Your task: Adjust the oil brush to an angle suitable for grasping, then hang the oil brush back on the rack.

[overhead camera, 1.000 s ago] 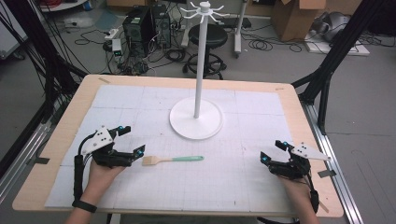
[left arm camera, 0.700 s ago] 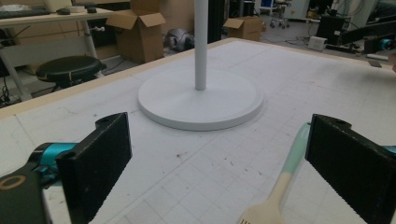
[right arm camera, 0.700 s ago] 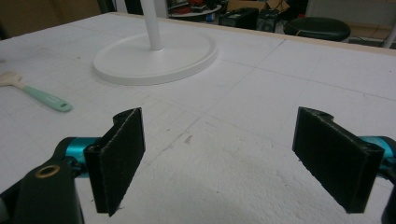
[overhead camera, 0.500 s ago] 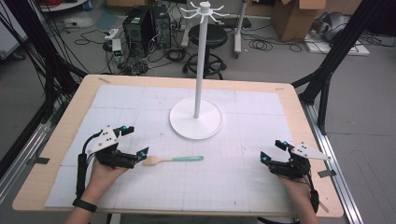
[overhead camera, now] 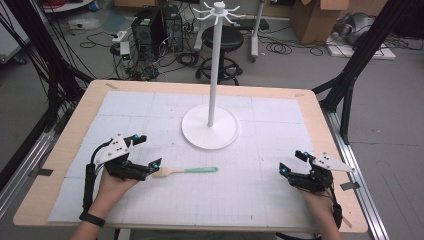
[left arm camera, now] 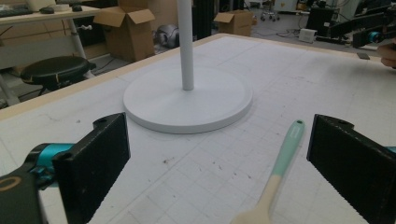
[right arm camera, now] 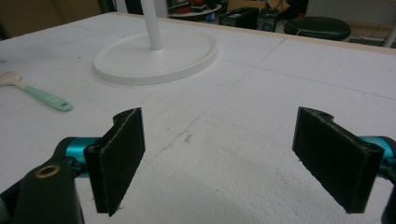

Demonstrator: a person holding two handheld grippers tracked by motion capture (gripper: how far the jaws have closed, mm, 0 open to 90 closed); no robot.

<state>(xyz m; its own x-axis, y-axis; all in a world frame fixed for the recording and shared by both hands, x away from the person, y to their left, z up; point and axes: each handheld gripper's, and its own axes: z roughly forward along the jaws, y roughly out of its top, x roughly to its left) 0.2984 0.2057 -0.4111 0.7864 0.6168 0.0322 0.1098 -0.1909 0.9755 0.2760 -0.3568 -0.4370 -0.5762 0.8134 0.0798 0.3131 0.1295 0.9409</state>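
On the white gridded mat [overhead camera: 260, 195], near the front left, a brush with a mint-green handle [overhead camera: 185, 171] lies flat, its pale head toward the left gripper [overhead camera: 145, 152]. That gripper's jaws stand wide apart, holding nothing, brush head just between them. White stand [overhead camera: 210, 131] rises behind, mid-table. Right gripper [overhead camera: 292, 162] sits well apart at front right, jaws wide, empty
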